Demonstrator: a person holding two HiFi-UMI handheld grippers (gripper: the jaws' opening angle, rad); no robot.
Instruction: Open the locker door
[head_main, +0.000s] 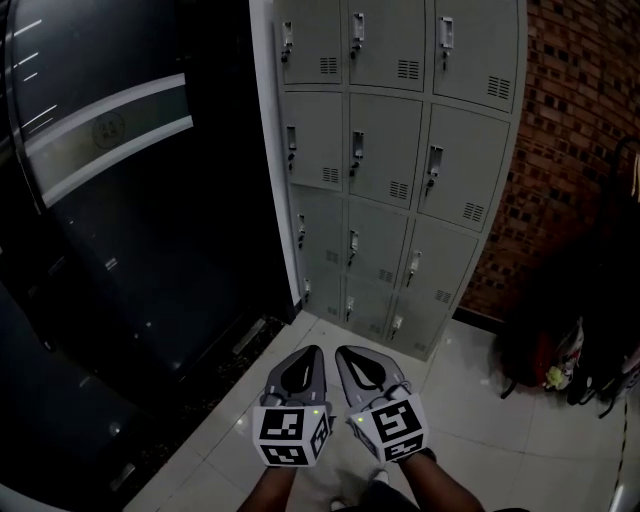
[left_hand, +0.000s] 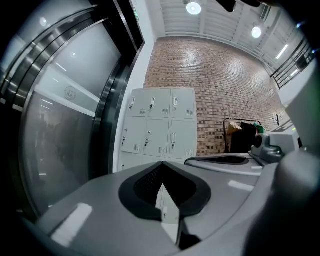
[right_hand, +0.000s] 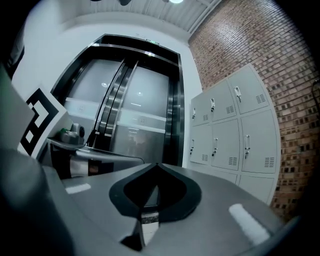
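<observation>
Both tongs are pressed together with nothing in them. The left gripper (head_main: 312, 352) and right gripper (head_main: 346, 352) hang side by side above the tiled floor (head_main: 470, 400). The locker bank (head_main: 385, 150) stands ahead, well apart from them, and every door looks shut in this dim light.

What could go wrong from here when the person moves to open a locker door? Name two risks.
1. The left gripper and right gripper have jaws shut and empty; arriving shut, they would likely bump the small door handle rather than grip it.
2. The lockers carry many look-alike closed doors, so the wrong one could be pulled.
</observation>
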